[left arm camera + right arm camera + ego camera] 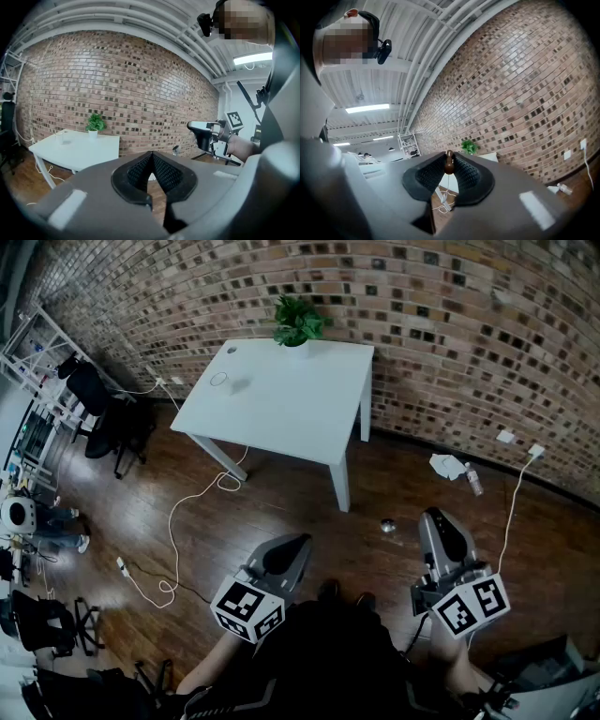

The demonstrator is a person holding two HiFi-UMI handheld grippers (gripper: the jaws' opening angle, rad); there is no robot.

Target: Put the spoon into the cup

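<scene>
Spoon (pixel 449 166) with rounded brown handle is being pinched between right gripper's (pixel 449 155) ribbed black pads (pixel 430 173); left gripper's (pixel 152 154) jaws are pressing together, empty.

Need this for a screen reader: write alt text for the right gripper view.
The right tool is shut on the brown handle end of the spoon. Beyond it, a potted plant stands on a white table before a brick wall.

One table (pixel 281 404), one potted plant (pixel 298 322), one cup (pixel 218 380), one spoon (pixel 449 163), one bottle (pixel 473 479) on the floor, two grippers (pixel 296 544) (pixel 434 518)
</scene>
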